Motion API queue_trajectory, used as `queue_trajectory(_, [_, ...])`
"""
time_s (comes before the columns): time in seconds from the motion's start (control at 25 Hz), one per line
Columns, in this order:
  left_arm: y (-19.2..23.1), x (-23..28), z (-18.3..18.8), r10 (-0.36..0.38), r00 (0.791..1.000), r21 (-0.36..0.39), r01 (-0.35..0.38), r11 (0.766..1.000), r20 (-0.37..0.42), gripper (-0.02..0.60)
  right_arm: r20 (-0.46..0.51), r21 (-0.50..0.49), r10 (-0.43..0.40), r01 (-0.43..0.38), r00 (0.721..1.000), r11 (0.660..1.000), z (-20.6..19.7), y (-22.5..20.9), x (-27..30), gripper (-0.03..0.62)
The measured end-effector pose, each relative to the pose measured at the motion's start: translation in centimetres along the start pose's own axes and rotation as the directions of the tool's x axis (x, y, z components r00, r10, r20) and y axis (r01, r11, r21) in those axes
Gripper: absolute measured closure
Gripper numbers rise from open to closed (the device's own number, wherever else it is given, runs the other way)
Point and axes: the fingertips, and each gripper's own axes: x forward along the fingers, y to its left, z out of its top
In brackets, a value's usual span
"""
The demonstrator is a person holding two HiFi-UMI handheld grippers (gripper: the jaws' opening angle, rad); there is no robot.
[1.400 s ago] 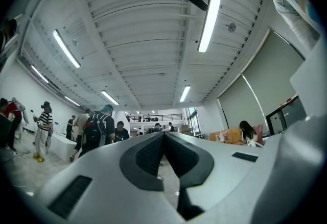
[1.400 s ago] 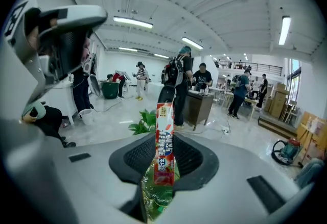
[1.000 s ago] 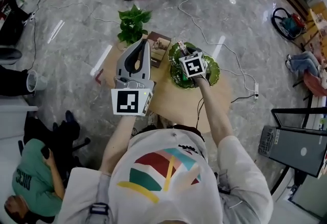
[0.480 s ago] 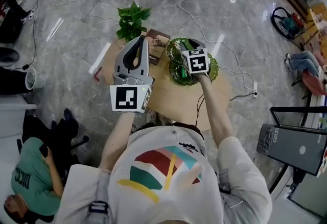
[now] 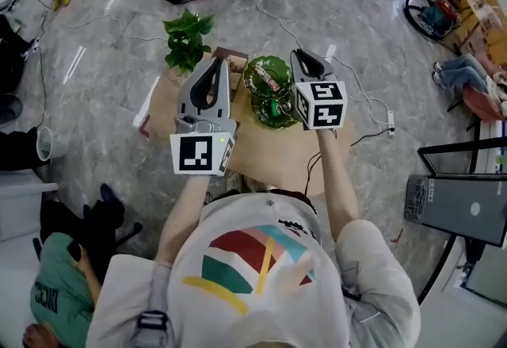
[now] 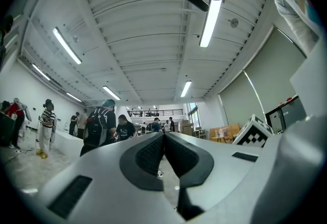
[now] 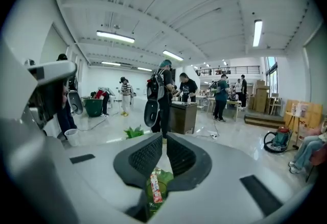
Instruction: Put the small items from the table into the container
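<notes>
A green glass bowl [image 5: 255, 70] stands on the small wooden table [image 5: 277, 152], with a red-and-white snack packet [image 5: 270, 83] and other small items inside. My right gripper [image 5: 299, 55] hangs high over the bowl's right side. In the right gripper view its jaws [image 7: 164, 137] are closing to a narrow gap with nothing between them, and the bowl [image 7: 162, 177] and packet [image 7: 154, 190] show far below. My left gripper [image 5: 215, 63] is held above the table's left part, shut and empty, pointing out into the room [image 6: 164, 133].
A potted plant [image 5: 186, 36] stands at the table's far left corner, with a brown book [image 5: 236, 61] beside it, partly hidden by the left gripper. Cables run across the marble floor. People stand at benches further off in the room.
My right gripper has risen out of the bowl and drifted right, empty. The snack packet now lies in the bowl. The left gripper has barely shifted.
</notes>
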Motion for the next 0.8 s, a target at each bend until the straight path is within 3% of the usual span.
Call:
queue_trajectory(0.2, [-1.7, 0.4, 1.1, -0.045, 0.999, -0.005, 0.045, 0.999, 0.020, 0.574, 0.192, 0.039, -0.042, 0.035, 0.980, 0.999, 5.4, 0.1, -6.8, 0.571])
queue_trajectory(0.32, [-2.5, 0.2, 1.1, -0.053, 0.998, 0.001, 0.053, 0.999, 0.015, 0.574, 0.266, -0.006, -0.097, 0.103, 0.959, 0.995, 6.9, 0.5, -10.7, 0.571])
queue_trajectory(0.48, [-2.9, -0.3, 0.8, -0.054, 0.999, -0.009, 0.054, 0.998, 0.005, 0.574, 0.309, -0.044, -0.169, 0.192, 0.936, 0.980, 6.3, 1.3, -14.7, 0.571])
queue_trajectory(0.8, [-3.5, -0.3, 1.4, -0.073, 0.997, 0.027, 0.073, 0.997, 0.011, 0.574, 0.315, 0.040, -0.192, 0.189, 0.929, 0.981, 5.0, 2.1, -17.1, 0.571])
